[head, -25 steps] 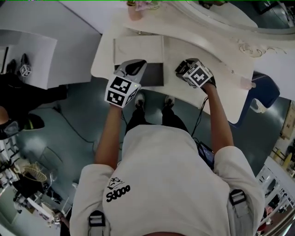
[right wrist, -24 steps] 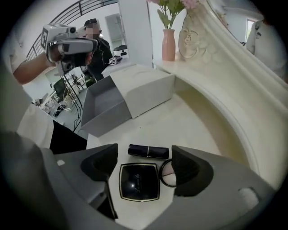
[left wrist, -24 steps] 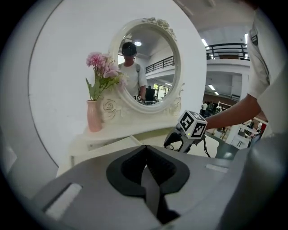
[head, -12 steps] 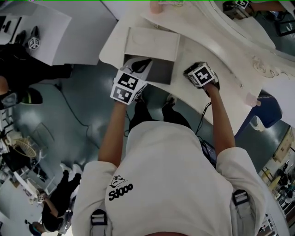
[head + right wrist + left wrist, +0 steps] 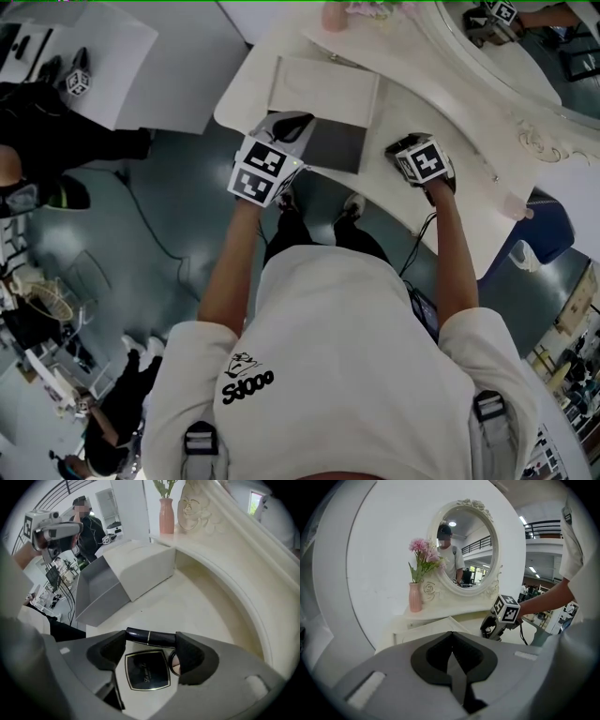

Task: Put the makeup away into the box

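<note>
**Right gripper view: jaws spread over makeup on the table**

The right gripper is held with its jaws wide apart over the dressing table. A dark lipstick tube is seen lying crosswise between the pads, low in the frame. Whether its ends touch the pads cannot be told. A black square compact lies just below it, and a small round item is half hidden by the right-hand pad. The open box stands at upper left. The left gripper is seen with its jaws pressed together and nothing between them.
</note>
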### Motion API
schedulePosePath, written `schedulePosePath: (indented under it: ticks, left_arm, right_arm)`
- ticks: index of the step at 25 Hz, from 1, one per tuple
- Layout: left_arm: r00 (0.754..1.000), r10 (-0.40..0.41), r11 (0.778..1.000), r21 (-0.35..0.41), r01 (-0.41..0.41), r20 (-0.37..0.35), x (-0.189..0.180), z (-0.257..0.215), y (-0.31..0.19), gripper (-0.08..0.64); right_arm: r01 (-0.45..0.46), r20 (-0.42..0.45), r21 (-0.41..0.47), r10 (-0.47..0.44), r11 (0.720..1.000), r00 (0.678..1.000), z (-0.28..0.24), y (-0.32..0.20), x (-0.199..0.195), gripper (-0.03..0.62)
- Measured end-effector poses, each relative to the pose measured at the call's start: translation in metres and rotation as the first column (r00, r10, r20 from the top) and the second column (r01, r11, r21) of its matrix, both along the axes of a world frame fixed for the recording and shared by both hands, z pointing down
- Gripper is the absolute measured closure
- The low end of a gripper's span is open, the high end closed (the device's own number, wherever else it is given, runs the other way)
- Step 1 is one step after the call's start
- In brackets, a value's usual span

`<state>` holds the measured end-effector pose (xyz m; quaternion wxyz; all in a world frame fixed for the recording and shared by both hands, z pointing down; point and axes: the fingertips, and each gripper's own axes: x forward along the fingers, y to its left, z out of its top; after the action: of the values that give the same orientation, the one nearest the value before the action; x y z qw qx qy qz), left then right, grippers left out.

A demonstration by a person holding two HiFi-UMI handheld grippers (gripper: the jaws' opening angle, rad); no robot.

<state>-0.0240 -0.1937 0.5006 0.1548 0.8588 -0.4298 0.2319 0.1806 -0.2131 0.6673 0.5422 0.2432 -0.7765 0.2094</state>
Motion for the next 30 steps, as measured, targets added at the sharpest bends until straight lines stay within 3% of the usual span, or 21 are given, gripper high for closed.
schedulePosePath:
  ticks: [8,16,24,30]
  left_arm:
    - [1.000,0.007,0.998,0.062,-0.005,-0.028,-0.016,-0.020,-0.002,0.541]
    - [0.997,-0.066,0.994,0.088,0.069,-0.046,-0.061,-0.028,-0.006,0.541]
    - [0.979,-0.197,0.979,0.048,0.199,-0.044,-0.123,-0.013,0.008,0.541]
    - [0.963,-0.264,0.964,0.010,0.265,-0.050,-0.155,0.003,0.026,0.541]
  right_arm:
    - [-0.085,0.182,0.141,0.059,0.986,0.982,-0.082,-0.011,-0.028,0.262]
    - [0.018,0.287,0.229,-0.085,0.973,0.954,-0.136,-0.001,-0.115,0.262]
    - [0.209,0.276,0.178,-0.253,0.961,0.927,-0.100,0.036,-0.212,0.262]
    - [0.263,0.270,0.070,-0.272,0.962,0.924,-0.054,0.057,-0.255,0.261]
